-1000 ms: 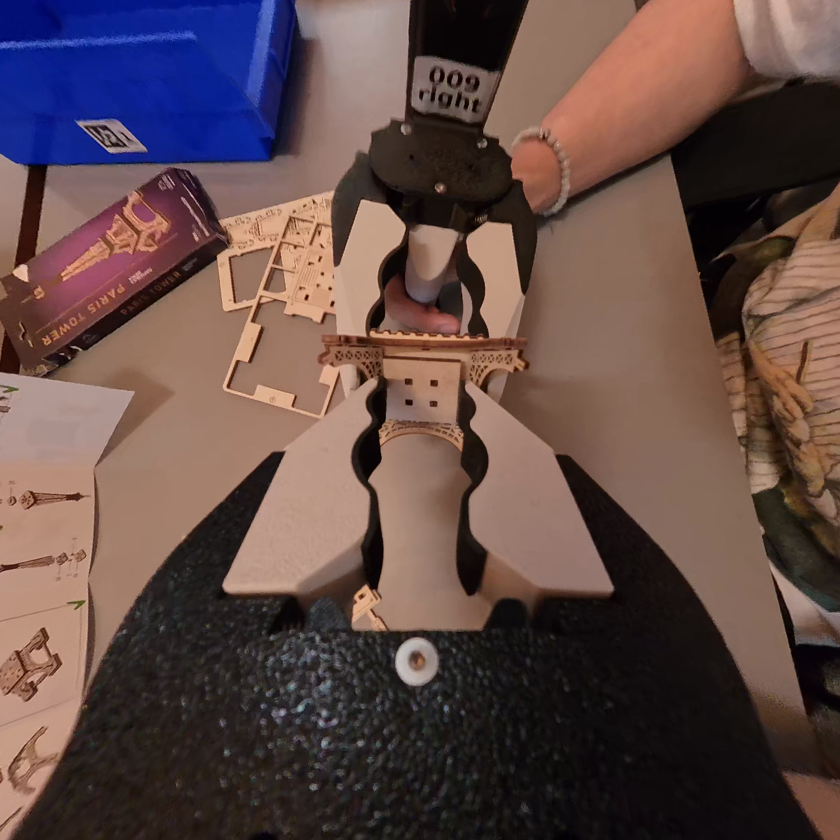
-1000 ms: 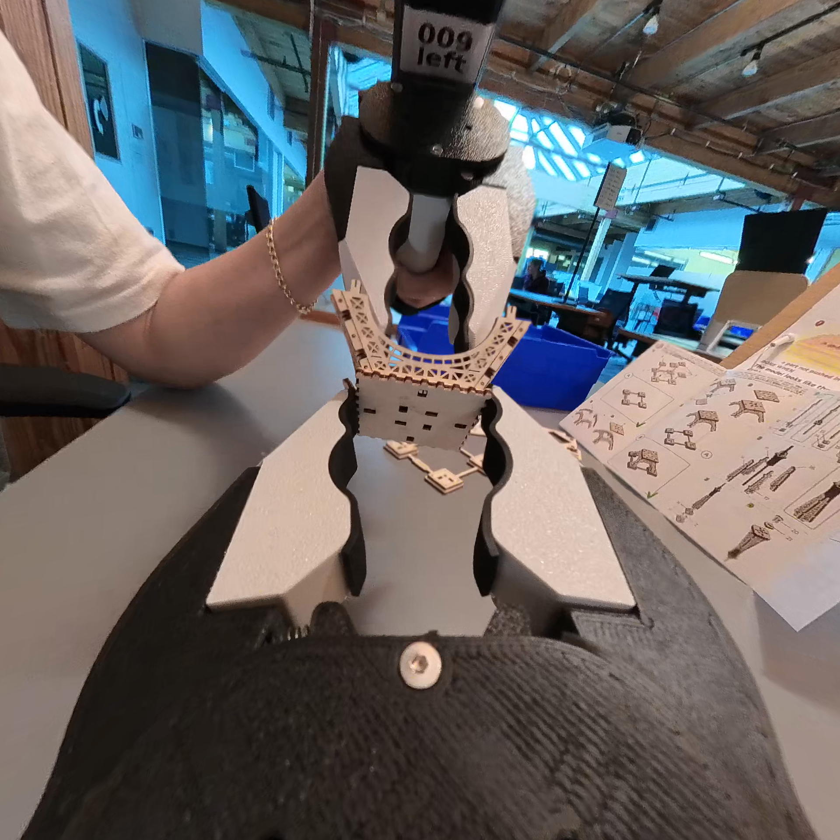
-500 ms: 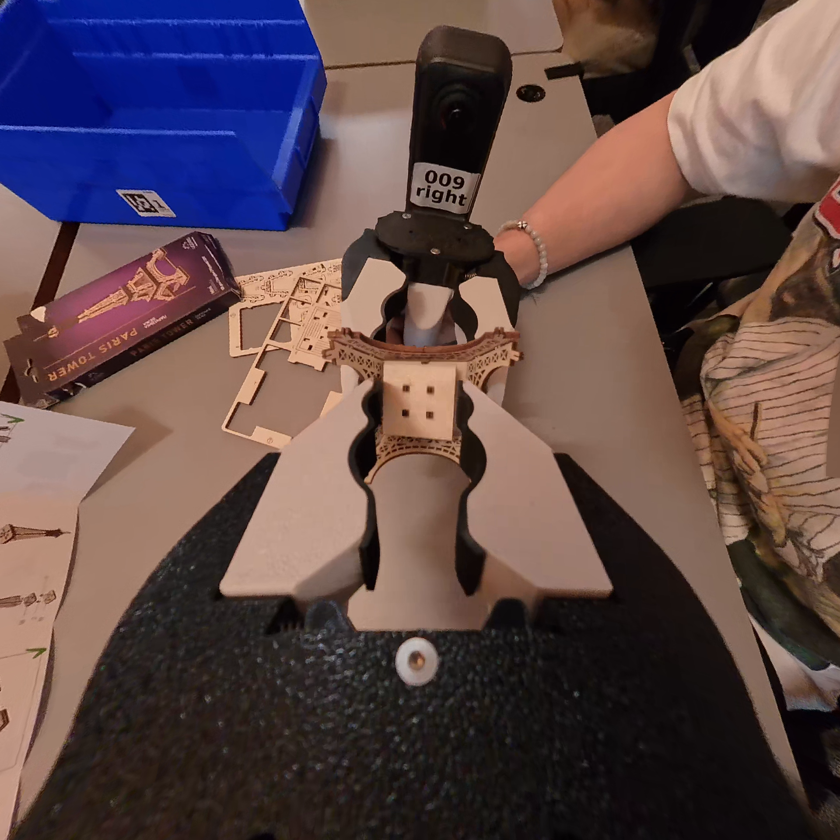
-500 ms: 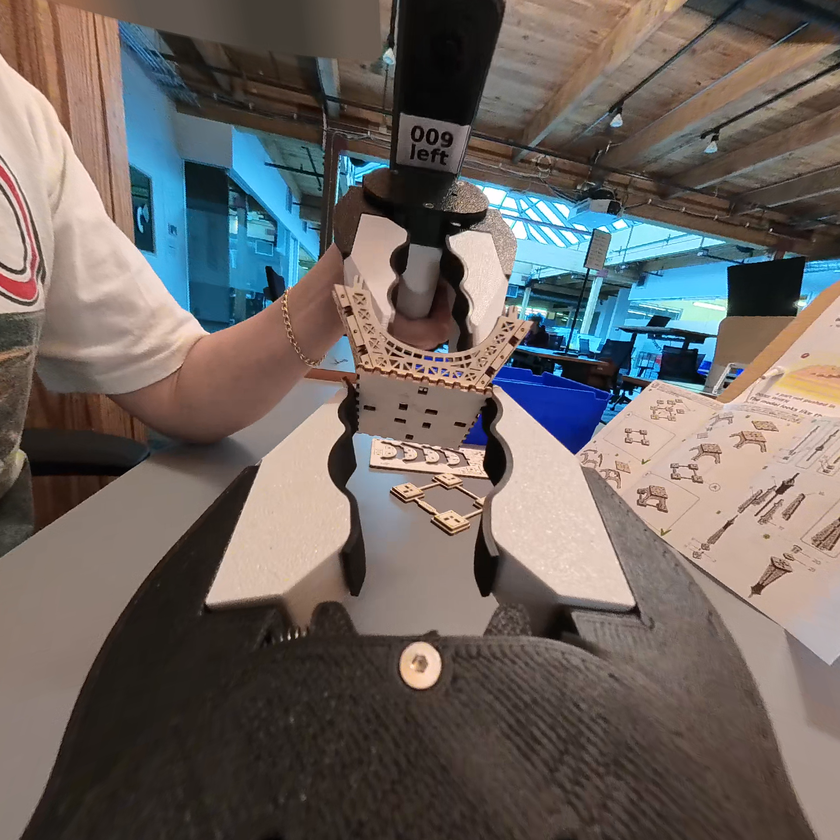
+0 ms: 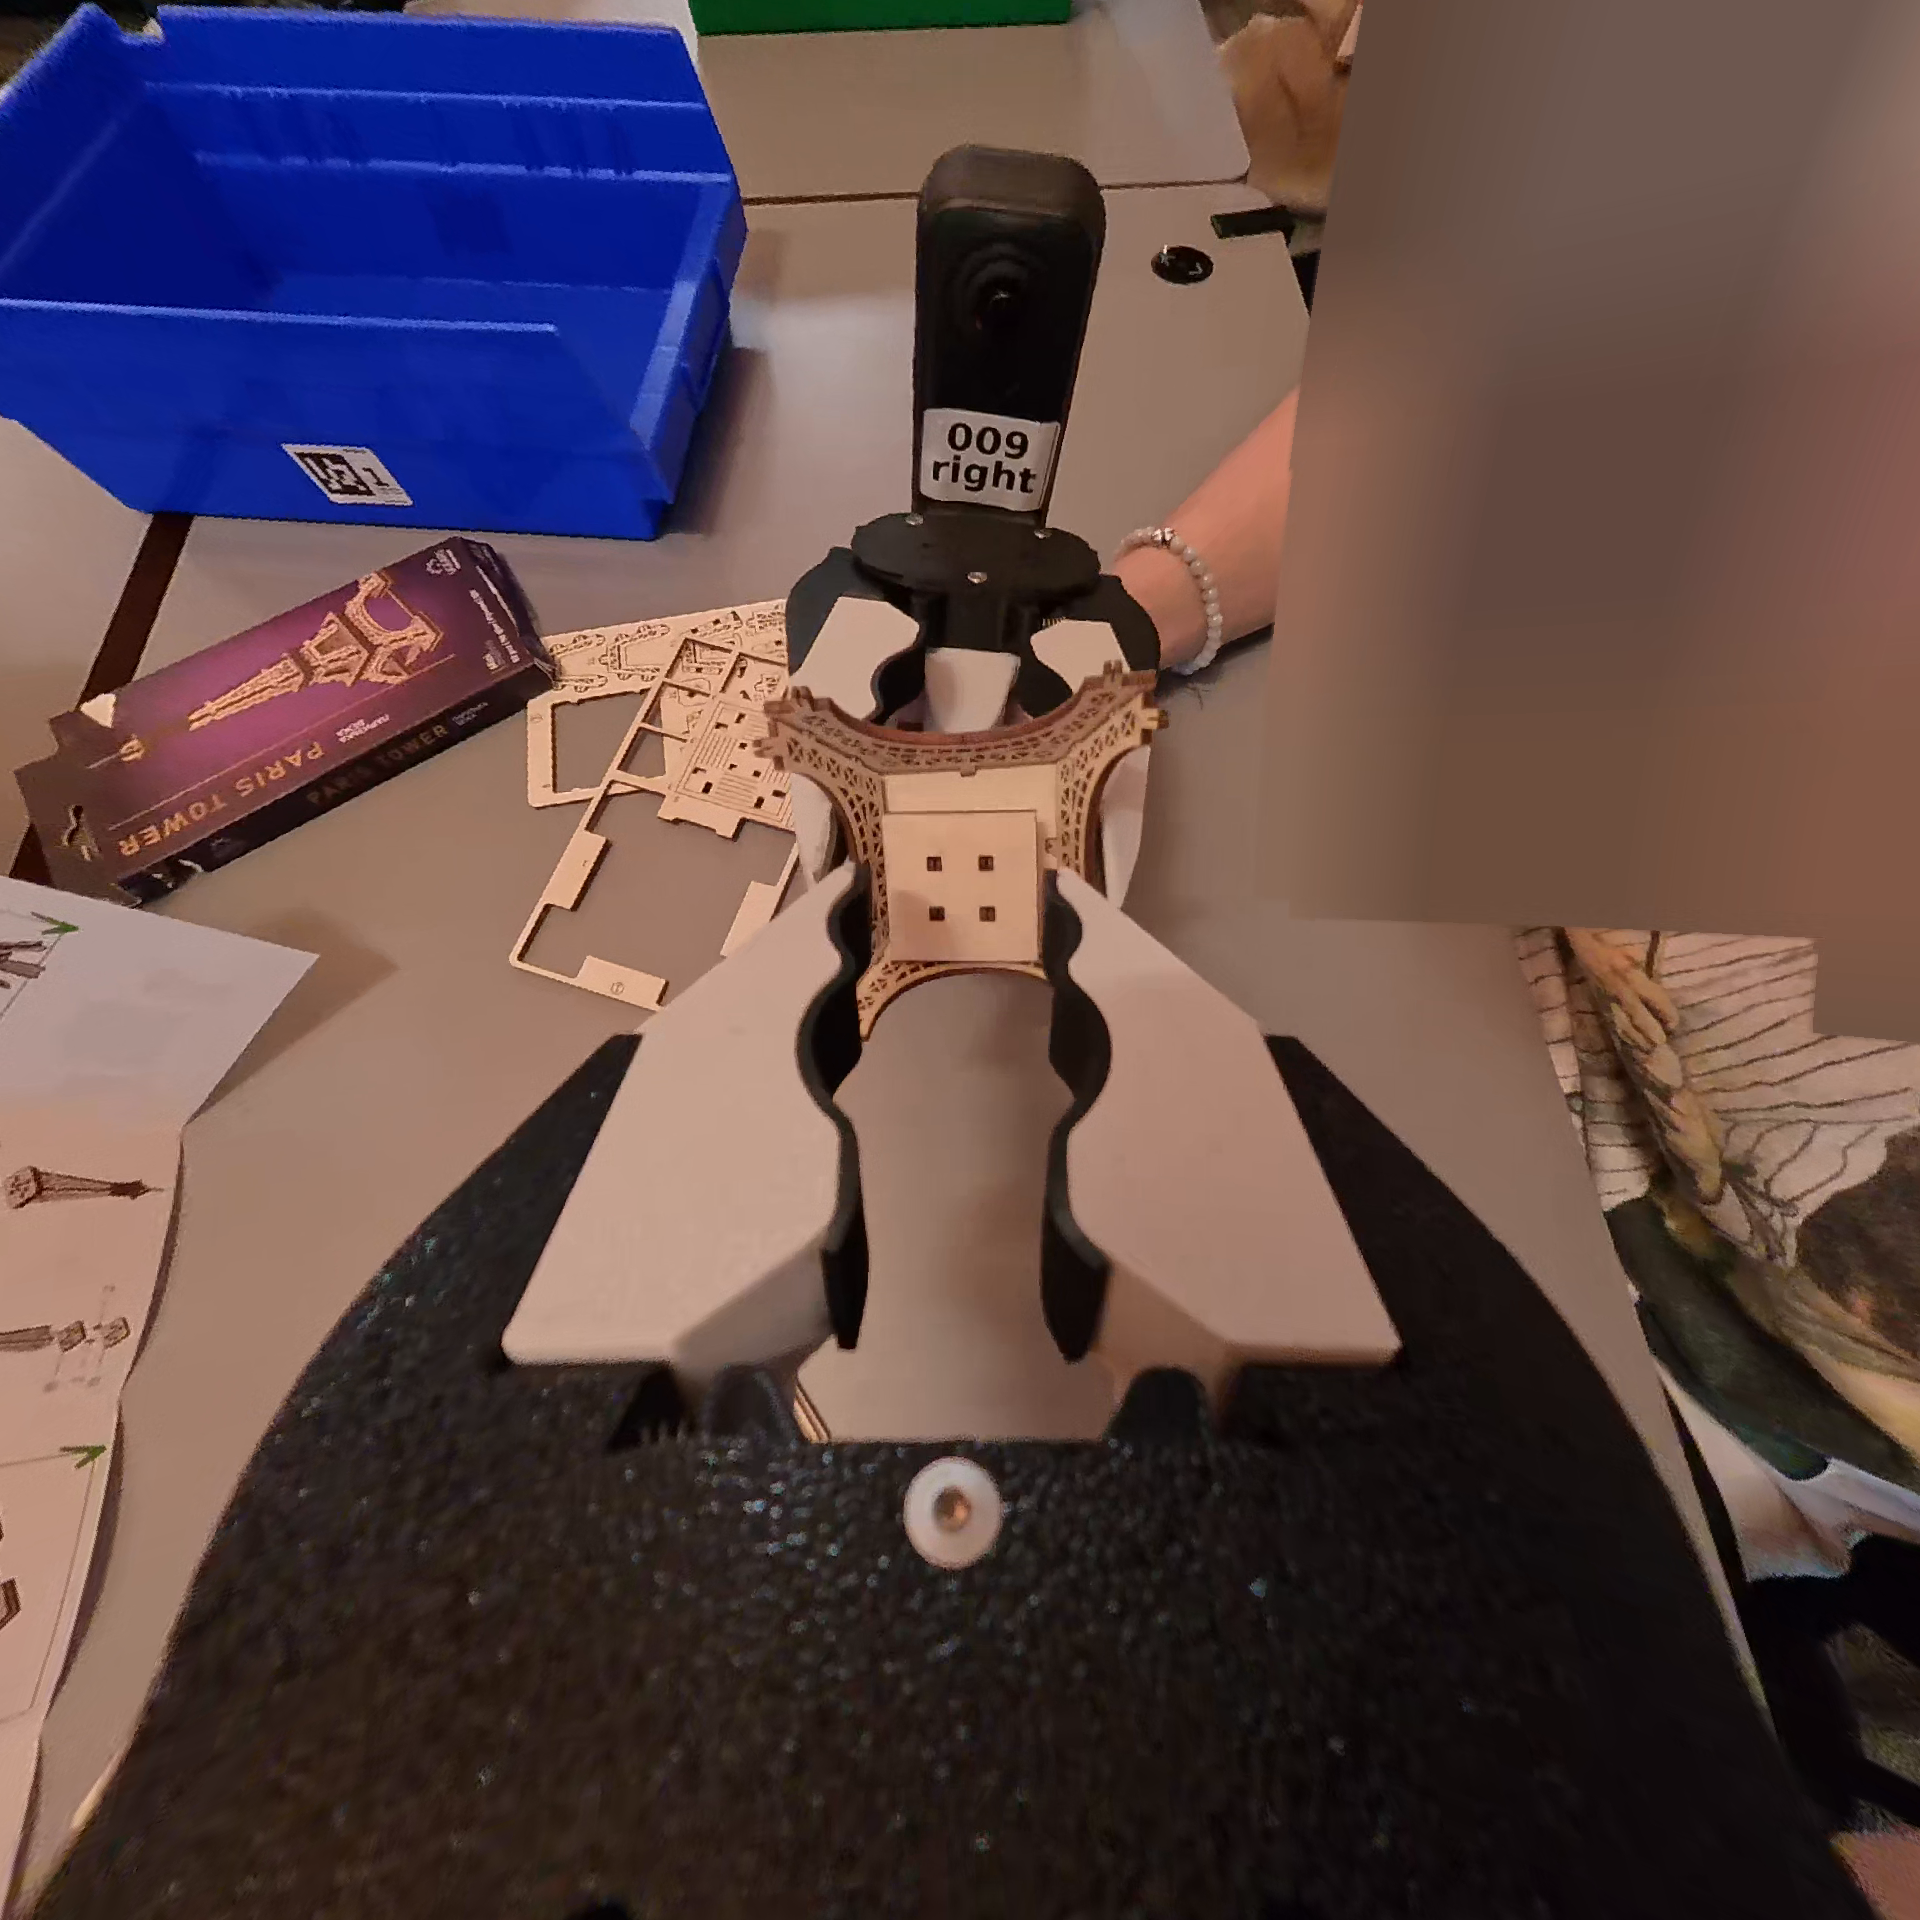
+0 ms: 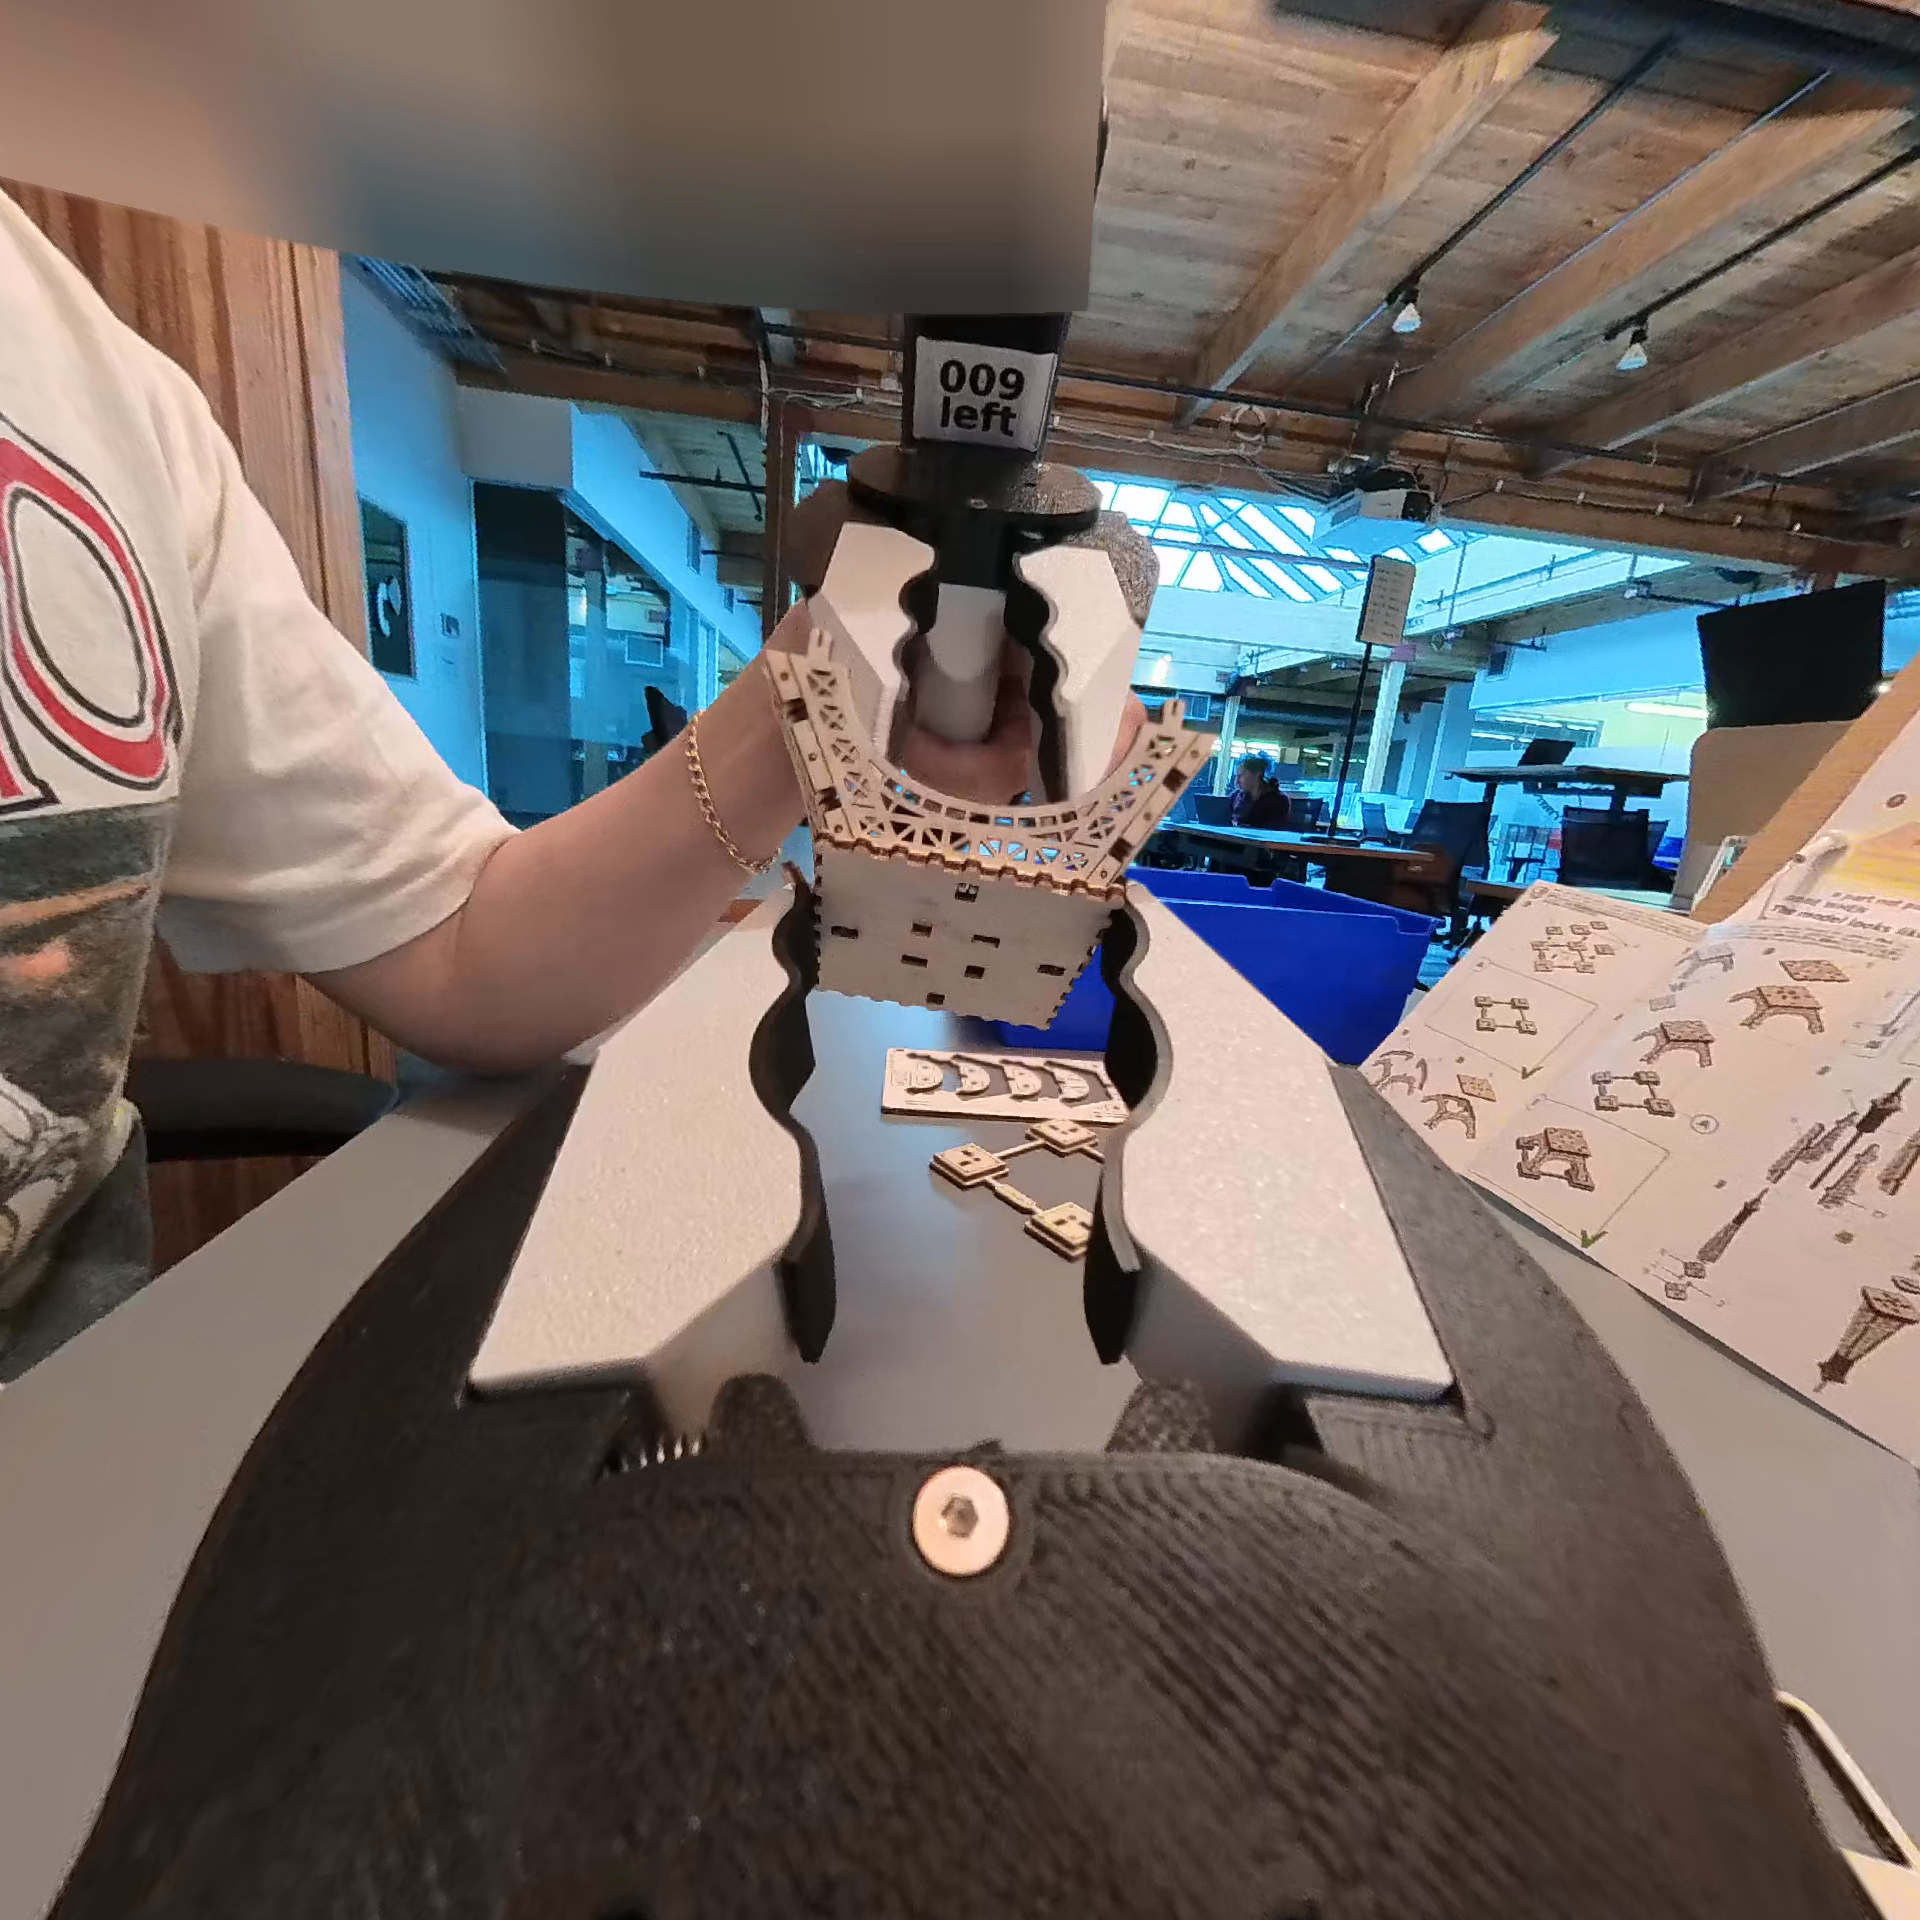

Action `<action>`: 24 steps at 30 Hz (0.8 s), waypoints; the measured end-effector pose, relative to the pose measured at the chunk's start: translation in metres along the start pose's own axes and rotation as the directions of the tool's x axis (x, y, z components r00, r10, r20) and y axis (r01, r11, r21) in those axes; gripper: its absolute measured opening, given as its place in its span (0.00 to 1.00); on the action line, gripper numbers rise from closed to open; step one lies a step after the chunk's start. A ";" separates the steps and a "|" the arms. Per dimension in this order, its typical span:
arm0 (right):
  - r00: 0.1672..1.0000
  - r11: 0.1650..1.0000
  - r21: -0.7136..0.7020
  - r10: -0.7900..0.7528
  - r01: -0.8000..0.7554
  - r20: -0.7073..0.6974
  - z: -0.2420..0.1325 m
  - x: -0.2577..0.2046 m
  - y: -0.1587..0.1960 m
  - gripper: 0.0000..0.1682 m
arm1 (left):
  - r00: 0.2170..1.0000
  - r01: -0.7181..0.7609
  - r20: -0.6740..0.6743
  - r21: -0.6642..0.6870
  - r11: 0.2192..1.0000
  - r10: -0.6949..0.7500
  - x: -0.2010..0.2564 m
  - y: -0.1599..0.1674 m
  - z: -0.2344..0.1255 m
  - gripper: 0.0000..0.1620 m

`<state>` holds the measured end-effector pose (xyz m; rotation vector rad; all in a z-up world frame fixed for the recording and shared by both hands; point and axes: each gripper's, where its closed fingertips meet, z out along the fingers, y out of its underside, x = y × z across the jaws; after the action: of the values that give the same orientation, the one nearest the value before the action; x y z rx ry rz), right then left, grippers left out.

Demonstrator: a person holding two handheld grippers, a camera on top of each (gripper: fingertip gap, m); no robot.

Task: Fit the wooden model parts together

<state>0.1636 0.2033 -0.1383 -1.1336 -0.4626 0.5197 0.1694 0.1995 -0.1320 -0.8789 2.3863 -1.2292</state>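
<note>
A wooden tower base with four lattice arch legs and a square plate with four holes hangs above the grey table between both grippers. In the left wrist view my left gripper is shut on its square plate. The right gripper faces it from the far side. In the right wrist view my right gripper is shut on the boxy part of the base, with the legs pointing up. The left gripper stands behind the arches, its fingertips hidden.
A blue bin, a purple model box and punched wooden sheets lie at the back left. Instruction sheets lie beside them. A small arc sheet and a four-pad frame lie under the base. A person's arm reaches in. My left and right fingertips are right by each other.
Both grippers have risen with the base held between them. The four-hole plate now faces the left camera more squarely, and more of the table shows below.
</note>
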 end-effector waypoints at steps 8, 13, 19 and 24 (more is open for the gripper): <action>1.000 1.000 -0.007 -0.022 0.022 0.013 0.001 -0.003 0.000 0.32 | 0.999 -0.027 -0.019 -0.079 0.997 0.025 0.004 0.012 0.012 0.21; 0.999 0.999 -0.005 -0.032 0.032 0.014 0.000 -0.004 -0.001 0.32 | 0.999 -0.016 -0.042 -0.065 0.998 0.013 0.007 0.010 0.012 0.15; 0.999 0.999 -0.014 -0.045 0.046 0.028 0.002 -0.007 0.000 0.32 | 0.999 -0.017 -0.040 -0.083 0.996 0.014 0.008 0.012 0.013 0.17; 0.998 0.998 -0.015 -0.053 0.053 0.031 0.002 -0.008 0.000 0.32 | 0.999 0.001 -0.047 -0.064 0.998 -0.004 0.006 0.011 0.011 0.18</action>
<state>0.1565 0.2000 -0.1387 -1.1269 -0.5230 0.4884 0.1662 0.1932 -0.1469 -0.8821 2.4744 -1.1931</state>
